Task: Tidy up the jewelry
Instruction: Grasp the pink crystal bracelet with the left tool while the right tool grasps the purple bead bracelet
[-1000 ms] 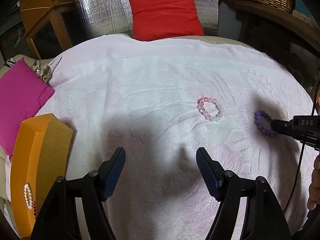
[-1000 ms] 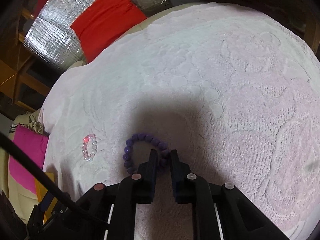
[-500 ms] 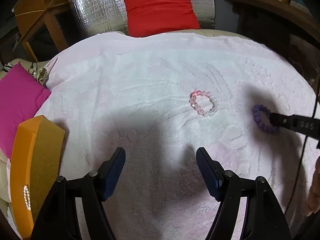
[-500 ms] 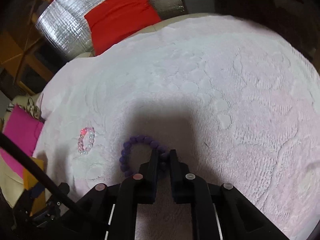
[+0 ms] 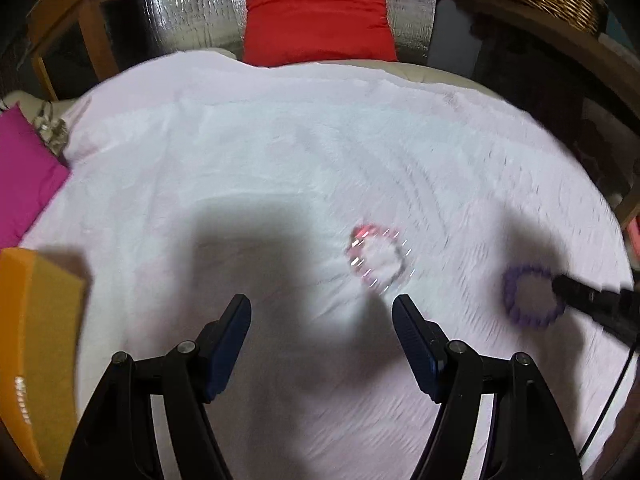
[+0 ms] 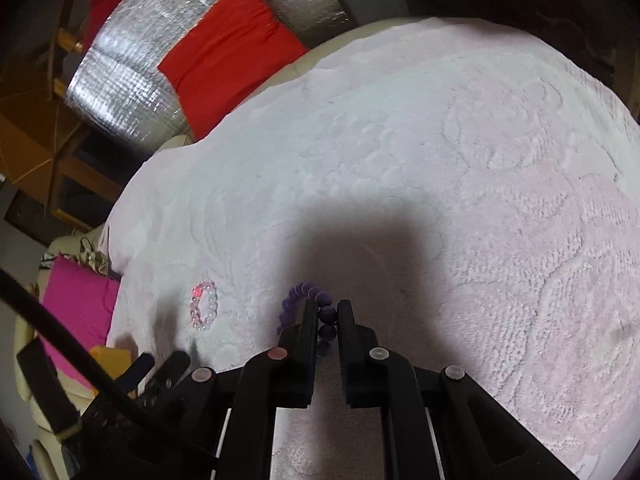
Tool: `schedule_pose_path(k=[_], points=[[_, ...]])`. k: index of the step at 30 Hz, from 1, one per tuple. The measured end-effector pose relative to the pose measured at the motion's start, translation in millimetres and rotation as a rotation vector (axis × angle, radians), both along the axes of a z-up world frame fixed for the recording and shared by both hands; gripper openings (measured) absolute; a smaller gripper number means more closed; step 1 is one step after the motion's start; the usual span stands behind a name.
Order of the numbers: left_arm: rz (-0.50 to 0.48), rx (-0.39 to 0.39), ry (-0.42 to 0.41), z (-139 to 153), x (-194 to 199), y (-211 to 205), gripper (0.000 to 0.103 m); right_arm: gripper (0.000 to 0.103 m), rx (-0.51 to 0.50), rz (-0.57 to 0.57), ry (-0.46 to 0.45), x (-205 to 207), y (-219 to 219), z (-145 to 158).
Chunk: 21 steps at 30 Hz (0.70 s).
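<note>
**Right gripper pinching the purple bracelet on the towel**

A pale pink, embossed terry towel (image 6: 460, 168) is covering the whole work surface. At its far edge a plump red fabric cushion (image 5: 316, 14) is leaning against a crinkled silver foil panel (image 6: 120, 80). A magenta fabric cushion (image 6: 78, 304) is lying off the towel's left edge, and an orange rectangular jewelry box (image 5: 38, 344) is sitting at the near left corner, with something pale and beaded showing blurred inside it.

The black two-finger left gripper (image 5: 322, 320) is hovering above the towel with its jaws spread wide, holding nothing. The black two-finger right gripper (image 6: 325, 320) is reaching in from the right with its jaws clamped on the near side of the round purple bead bracelet (image 6: 298, 300), whose loop is lying on the towel ahead of the fingertips.

A small round pink-and-clear bead bracelet (image 5: 378, 258) is resting on the towel, near the purple one on its left side and apart from it.
</note>
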<state>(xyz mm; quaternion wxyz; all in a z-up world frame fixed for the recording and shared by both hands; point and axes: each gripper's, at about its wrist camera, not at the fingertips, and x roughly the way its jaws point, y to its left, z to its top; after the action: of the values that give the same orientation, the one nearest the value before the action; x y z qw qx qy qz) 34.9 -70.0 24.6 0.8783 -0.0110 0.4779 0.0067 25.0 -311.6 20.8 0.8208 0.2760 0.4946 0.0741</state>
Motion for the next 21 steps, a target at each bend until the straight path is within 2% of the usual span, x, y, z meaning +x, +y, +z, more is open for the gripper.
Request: schedule_pose_path(k=[4,9,10,11,12,13,14,16,21], points=[[-0.011,-0.051,0.000,-9,18,-13,0.074,0.010,0.027,0.001,0.011,2,-5,-1],[-0.023,-0.035,-0.044,-17,28,-25,0.074,0.011,0.041,0.010,0.027,5,-8,-6],[-0.025,-0.035,-0.055,-18,28,-24,0.071,0.011,0.041,0.014,0.030,5,-7,-7],[-0.031,-0.032,-0.067,-18,27,-24,0.055,0.011,0.041,0.017,0.030,6,-7,-7],[-0.047,-0.021,-0.082,-18,25,-25,0.046,0.011,0.041,0.024,0.030,6,-6,-7],[-0.063,-0.019,-0.090,-17,24,-26,0.029,0.010,0.040,0.028,0.029,5,-5,-7],[-0.073,-0.004,-0.095,-16,22,-26,0.017,0.011,0.039,0.032,0.027,5,-4,-6],[-0.094,0.014,-0.095,-12,19,-22,0.008,0.010,0.036,0.034,0.024,5,-2,-5],[-0.140,0.024,-0.090,-4,-13,-8,0.008,0.010,0.050,0.056,0.009,3,7,0]])
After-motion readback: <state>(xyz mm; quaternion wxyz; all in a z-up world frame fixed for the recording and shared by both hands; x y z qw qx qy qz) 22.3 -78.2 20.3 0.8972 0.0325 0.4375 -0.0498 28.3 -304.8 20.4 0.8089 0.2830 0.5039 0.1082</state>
